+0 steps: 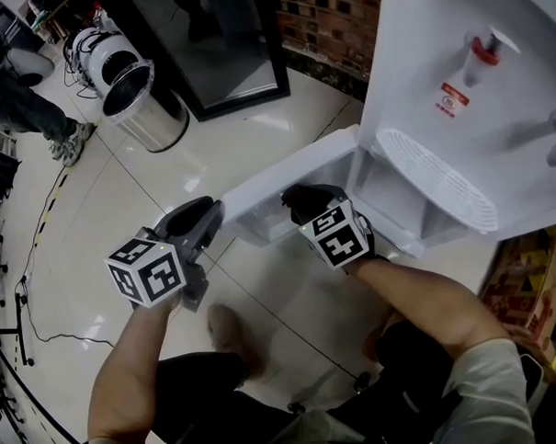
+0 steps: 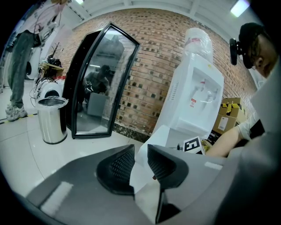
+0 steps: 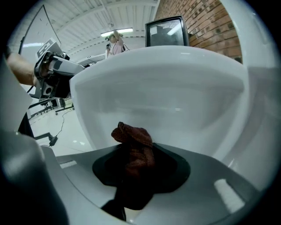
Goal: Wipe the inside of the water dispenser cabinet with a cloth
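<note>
Left claw [image 2: 140, 154] tight on the door edge [image 2: 142, 175], right claw [image 3: 139, 165] tight on cloth [image 3: 131, 137] near its inner face.

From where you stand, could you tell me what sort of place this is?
Probably a workshop or lab hall: bare brick wall, steel bin on glossy tiles, cardboard boxes beside the water dispenser.

cabinet [image 1: 389, 198]: white, upright, bottom of dispenser [image 1: 424, 48] | door [image 1: 289, 176]: swung wide open, edge clamped in left gripper [image 2: 140, 154] | cloth [image 3: 134, 143]: dark red-brown, bunched, clamped in right gripper [image 3: 138, 154], at cabinet mouth
</note>
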Tool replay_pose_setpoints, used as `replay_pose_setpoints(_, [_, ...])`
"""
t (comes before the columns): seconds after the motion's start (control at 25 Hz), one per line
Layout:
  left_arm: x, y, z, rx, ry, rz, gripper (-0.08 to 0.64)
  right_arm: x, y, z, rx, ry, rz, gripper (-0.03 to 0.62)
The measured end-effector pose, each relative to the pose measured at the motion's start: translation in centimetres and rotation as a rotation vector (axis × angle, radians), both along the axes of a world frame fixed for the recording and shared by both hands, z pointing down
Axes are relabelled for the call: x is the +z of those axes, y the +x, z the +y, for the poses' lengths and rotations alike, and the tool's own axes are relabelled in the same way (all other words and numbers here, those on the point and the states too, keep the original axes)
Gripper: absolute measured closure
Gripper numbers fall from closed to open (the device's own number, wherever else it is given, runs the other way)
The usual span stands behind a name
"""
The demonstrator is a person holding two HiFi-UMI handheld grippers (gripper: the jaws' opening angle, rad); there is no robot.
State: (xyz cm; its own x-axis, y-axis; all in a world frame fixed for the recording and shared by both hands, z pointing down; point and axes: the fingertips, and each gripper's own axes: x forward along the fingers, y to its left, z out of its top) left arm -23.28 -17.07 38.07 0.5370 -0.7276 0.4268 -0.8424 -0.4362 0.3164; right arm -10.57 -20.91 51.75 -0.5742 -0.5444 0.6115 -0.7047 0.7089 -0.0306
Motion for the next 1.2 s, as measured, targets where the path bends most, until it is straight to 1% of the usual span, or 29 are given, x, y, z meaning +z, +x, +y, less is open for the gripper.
replay_pose_setpoints(0.32, [0.0, -0.1, -0.2, -0.011, 0.003, -0.002, 0.469, 0.3, 5.0, -2.7, 0.162, -0.015, 0.010, 0.448])
replay_pose_setpoints(0.44, [0.0, -0.1, -0.2, -0.012, 0.005, -0.003, 0.469, 0.2, 6.8, -3.4, 0.208, -0.005, 0.024, 0.448])
replay_pose_setpoints(0.76, [0.0, -0.1, -0.1, -0.008, 0.006, -0.017, 0.469, -0.7, 10.6, -3.0, 0.282, 0.002, 0.031, 0.453])
replay_pose_setpoints(1.04, [0.0, 0.0, -0.1, -0.011, 0.006, -0.020, 0.469, 0.2, 13.7, -3.8, 0.361, -0.006, 0.082, 0.453])
replay_pose_setpoints(1.2, [0.0, 0.0, -0.2, -0.014, 0.011, -0.015, 0.469, 1.0, 14.4, -4.6, 0.391, -0.016, 0.100, 0.451])
